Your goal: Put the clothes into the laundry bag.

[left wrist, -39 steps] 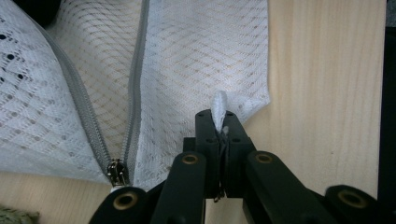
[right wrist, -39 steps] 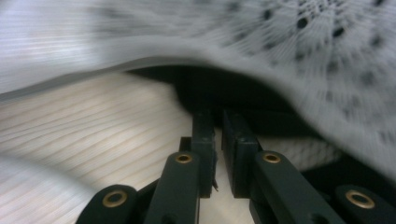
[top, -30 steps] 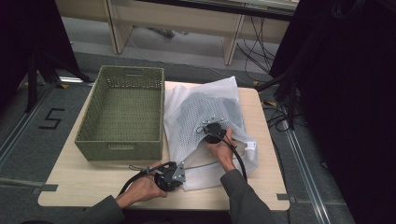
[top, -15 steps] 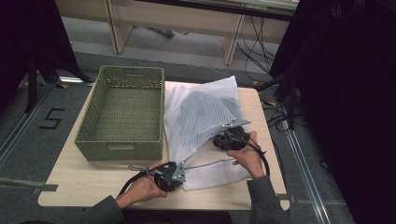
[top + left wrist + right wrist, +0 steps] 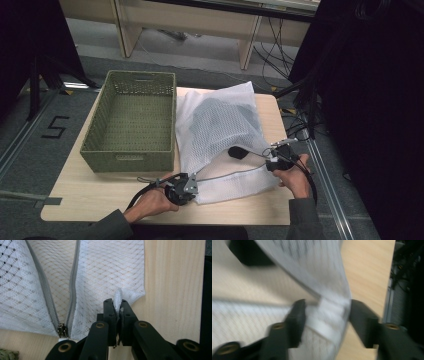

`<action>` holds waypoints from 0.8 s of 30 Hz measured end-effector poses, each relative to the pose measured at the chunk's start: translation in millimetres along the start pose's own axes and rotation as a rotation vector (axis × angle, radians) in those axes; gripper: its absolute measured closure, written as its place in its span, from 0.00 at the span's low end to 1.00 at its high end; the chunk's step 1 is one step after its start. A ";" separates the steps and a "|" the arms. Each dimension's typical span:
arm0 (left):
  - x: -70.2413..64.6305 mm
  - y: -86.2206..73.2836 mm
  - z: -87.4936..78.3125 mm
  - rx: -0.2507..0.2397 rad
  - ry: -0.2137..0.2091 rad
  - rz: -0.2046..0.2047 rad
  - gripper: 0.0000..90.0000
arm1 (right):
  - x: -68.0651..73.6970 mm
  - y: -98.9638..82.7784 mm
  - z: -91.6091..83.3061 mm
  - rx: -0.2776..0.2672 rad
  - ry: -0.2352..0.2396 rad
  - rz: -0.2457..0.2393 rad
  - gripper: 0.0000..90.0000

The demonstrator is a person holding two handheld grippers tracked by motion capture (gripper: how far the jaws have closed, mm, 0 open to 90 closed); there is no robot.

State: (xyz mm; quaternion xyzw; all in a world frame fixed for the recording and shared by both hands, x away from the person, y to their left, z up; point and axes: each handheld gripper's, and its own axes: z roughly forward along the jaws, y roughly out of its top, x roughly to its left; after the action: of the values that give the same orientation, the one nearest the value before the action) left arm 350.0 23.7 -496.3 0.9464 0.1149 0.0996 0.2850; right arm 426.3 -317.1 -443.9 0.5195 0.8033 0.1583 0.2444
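Wooden table (image 5: pixel 90 195), lower centre of the high view: white mesh laundry bag (image 5: pixel 220 125) beside green basket (image 5: pixel 131 120), corner pinched fast by left gripper (image 5: pixel 117 308); right gripper (image 5: pixel 325 312), just opening, half-spread astride the zipper end, best re-closed squarely before pulling.

The mesh bag (image 5: pixel 220 130) is showing white with a fine diamond weave, a grey zip (image 5: pixel 72 285) running along it and a dark shape (image 5: pixel 238 152) lying inside. The basket (image 5: pixel 131 122) is showing olive green, woven. The surface (image 5: pixel 100 192) is showing pale wood grain.
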 end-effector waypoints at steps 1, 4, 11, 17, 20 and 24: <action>0.0 0.0 0.0 0.000 0.000 0.000 0.96 | 0.0 0.0 0.0 0.000 0.000 0.000 0.62; 0.4 -0.7 -0.5 -0.002 0.000 0.009 0.96 | -19.0 -16.3 5.6 0.021 0.017 0.009 0.92; 0.5 -0.8 -0.5 0.000 0.000 0.008 0.96 | -43.0 -34.4 5.4 -0.029 0.105 0.183 0.77; 2.8 -1.2 -2.7 -0.007 0.006 -0.004 0.95 | -43.2 -45.3 11.0 0.023 0.198 0.280 0.54; 3.9 -1.1 -3.9 -0.009 0.009 -0.013 0.96 | -44.1 -49.2 15.0 0.011 0.253 0.300 0.71; 3.4 -1.9 -5.9 0.003 0.006 0.010 0.98 | -50.5 -51.0 11.4 -0.026 0.269 0.194 0.98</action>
State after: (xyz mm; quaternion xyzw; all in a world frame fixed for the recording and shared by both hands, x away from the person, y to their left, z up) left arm 351.4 29.2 -492.1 0.9471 0.1110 0.1036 0.2829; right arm 411.2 -384.1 -467.7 0.5657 0.7726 0.2597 0.1251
